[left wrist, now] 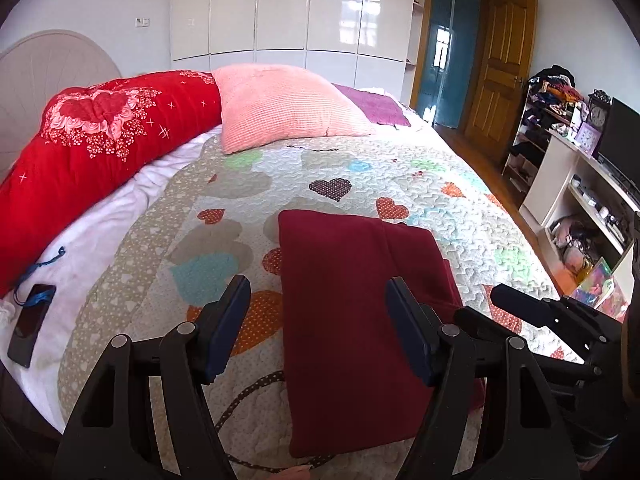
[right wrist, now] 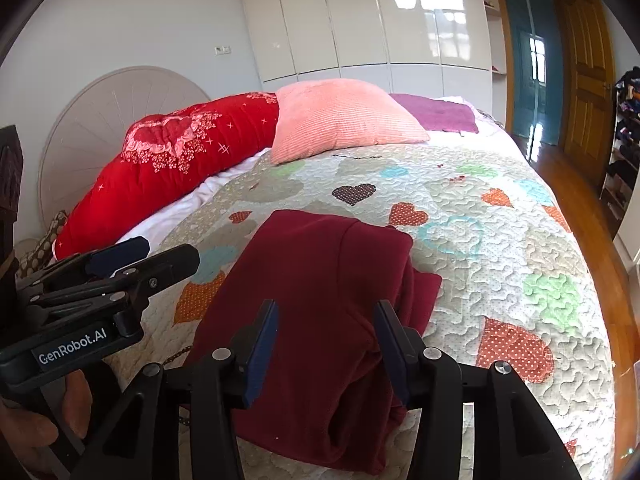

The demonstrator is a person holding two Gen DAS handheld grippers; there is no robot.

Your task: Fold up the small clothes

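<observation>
On top of the bed: quilted bedspread with patchwork hearts (left wrist: 400, 184) (right wrist: 500, 240) covers most of the mattress, white sheet exposed along its left edge. Long red bolster with a pink rose-heart print (left wrist: 100, 144) (right wrist: 168, 164) lies along the headboard side, touching a salmon-pink ribbed square pillow (left wrist: 288, 104) (right wrist: 340, 120); flat purple cloth (left wrist: 376, 108) (right wrist: 436, 114) just beyond the pillow.

Folded dark-red knit garment (left wrist: 352, 320) (right wrist: 320, 304) lies flat on the bedspread near the close edge, roughly rectangular. Long axis runs from the near edge toward the pillows. Left edge straight and clean; right side shows stacked layers with a lower layer sticking out past the top fold, bunched in the right wrist view.

Left gripper (left wrist: 316, 324) (right wrist: 140, 260): blue-padded jaws spread wide, nothing between them, hovering over the garment's near-left part. Right gripper (right wrist: 326, 344) (left wrist: 516, 300): jaws apart too, empty, above the garment's near-right part. Neither pad clearly touches fabric.

Dark phone with a blue strap (left wrist: 30, 324) lies on the white sheet at far left, well apart from the garment.
</observation>
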